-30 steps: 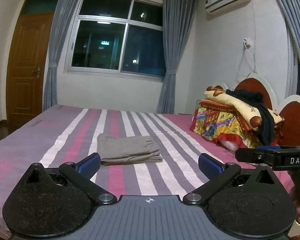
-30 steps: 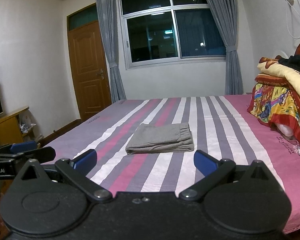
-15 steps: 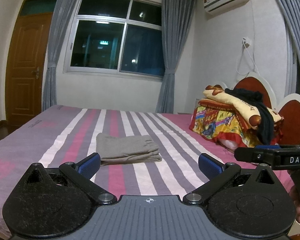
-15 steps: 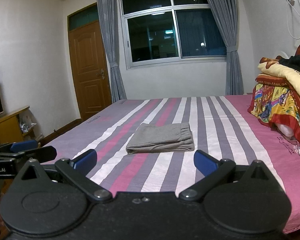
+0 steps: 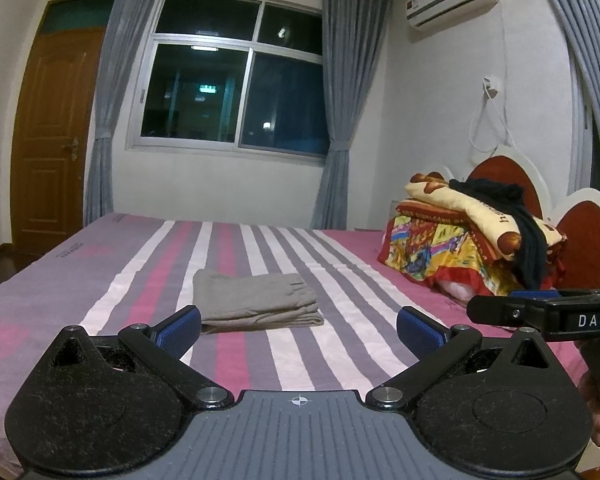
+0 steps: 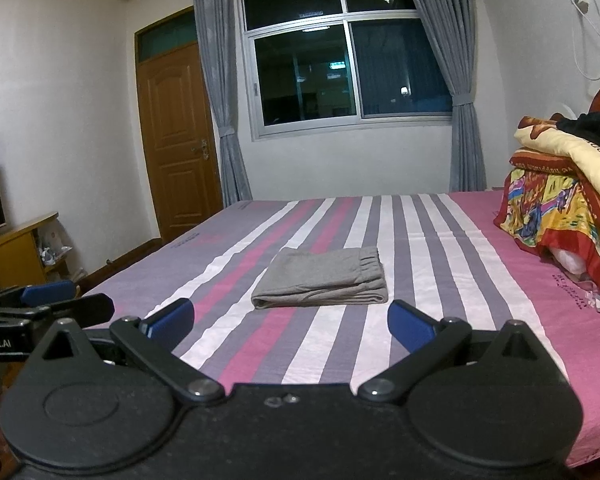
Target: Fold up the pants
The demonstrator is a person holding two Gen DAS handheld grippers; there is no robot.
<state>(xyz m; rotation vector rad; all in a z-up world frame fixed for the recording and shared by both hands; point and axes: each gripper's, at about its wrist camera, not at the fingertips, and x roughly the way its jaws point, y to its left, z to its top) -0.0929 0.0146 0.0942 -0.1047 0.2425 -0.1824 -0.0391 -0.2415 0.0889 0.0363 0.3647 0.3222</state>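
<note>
**Pants folded and released; both tongs drawn back from the bed**

Condition of item: the grey pants [image 6: 320, 282] lie as a compact, layered rectangle on the striped bed [image 6: 440, 248], roughly mid-mattress, with the gathered waistband end toward the window side at the right. The stacked edges face the cameras and appear even. Nothing touches the garment.

Condition of tooling: the left tongs [image 5: 298, 326] are spread wide with nothing between the blue pads; the right tongs [image 6: 290, 322] likewise stand fully spread and empty. Both are held over the near edge of the bed, well apart from the pants. Each tool is visible at the margin of the other's view.

Change noted: against the views of one second and half a second ago, the difference is slight. In the left view the pants sit marginally lower and a little further away, consistent with that tool lifting and easing back. The bundle itself has not shifted, opened or slumped over the interval, and neither pair of tongs has altered its spread.

Assessment: the fold appears complete, and the work looks to be in its closing retreat. No further fold seems required. The bedding pile [image 5: 460, 244] at the headboard lies well clear of the pants
</note>
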